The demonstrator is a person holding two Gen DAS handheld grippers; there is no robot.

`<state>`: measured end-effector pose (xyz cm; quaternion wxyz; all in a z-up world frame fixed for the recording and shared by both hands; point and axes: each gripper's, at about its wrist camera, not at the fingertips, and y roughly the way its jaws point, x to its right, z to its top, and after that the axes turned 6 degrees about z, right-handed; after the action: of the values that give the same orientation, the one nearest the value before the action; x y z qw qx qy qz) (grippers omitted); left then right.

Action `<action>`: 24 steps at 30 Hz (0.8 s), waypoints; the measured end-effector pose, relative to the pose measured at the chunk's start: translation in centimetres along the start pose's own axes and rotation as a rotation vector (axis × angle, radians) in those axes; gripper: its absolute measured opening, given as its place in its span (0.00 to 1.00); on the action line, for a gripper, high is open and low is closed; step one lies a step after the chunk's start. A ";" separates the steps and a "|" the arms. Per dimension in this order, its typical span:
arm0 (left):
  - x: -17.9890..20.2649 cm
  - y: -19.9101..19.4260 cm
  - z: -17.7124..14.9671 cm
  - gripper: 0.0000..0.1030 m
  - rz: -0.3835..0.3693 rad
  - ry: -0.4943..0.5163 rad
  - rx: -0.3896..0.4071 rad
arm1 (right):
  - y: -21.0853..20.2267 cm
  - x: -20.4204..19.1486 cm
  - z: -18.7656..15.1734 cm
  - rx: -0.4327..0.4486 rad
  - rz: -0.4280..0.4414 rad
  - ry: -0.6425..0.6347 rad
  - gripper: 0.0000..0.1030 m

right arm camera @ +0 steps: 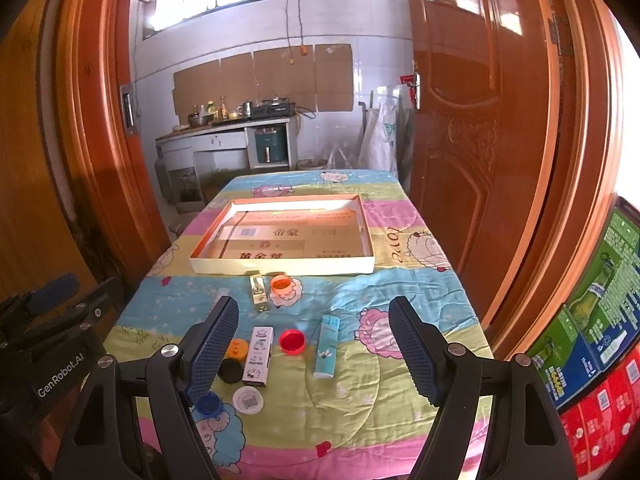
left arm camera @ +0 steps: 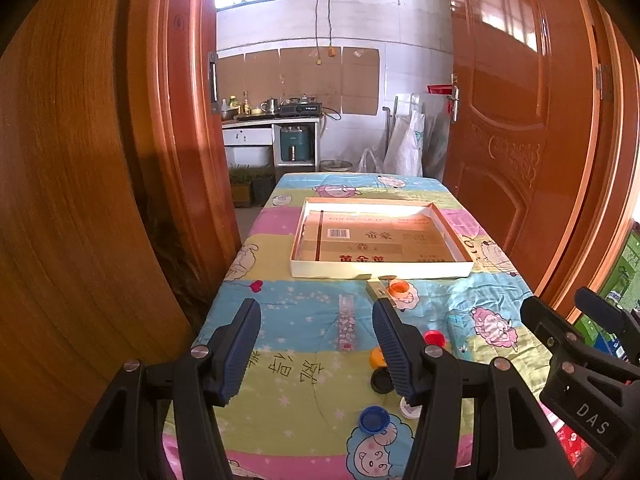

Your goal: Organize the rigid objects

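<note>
Left gripper (left arm camera: 316, 350) hangs with fingers spread and empty, a clear strip (left arm camera: 346, 322) lying lengthwise between them, its long axis pointing toward the tray (right arm camera: 282, 267). Right gripper (right arm camera: 314, 350) is likewise spread and empty. Nearer than the tray lie the white lighter (right arm camera: 259, 356), red cap (right arm camera: 291, 341) and blue lighter (right arm camera: 327, 347), all lengthwise. The right hand looks nearer these.

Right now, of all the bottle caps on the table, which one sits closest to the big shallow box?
The orange cap, lying open side up just before the box's near wall, beside the clear lighter. The red, black, blue and white caps lie nearer the grippers.
</note>
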<state>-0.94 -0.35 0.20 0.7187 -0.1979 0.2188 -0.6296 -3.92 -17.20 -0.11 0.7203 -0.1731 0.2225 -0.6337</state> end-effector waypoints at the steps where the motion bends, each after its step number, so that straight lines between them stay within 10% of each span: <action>1: 0.0 0.1 0.0 0.57 0.000 0.000 -0.004 | 0.0 0.1 0.0 0.000 0.002 0.001 0.77; 24: 0.0 0.2 -0.3 0.57 -0.033 -0.009 -0.018 | -0.3 0.0 -0.1 0.009 0.004 0.000 0.77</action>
<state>-0.94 -0.35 -0.11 0.7072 -0.2105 0.2179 -0.6388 -4.24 -17.21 -0.05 0.7224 -0.1694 0.2198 -0.6333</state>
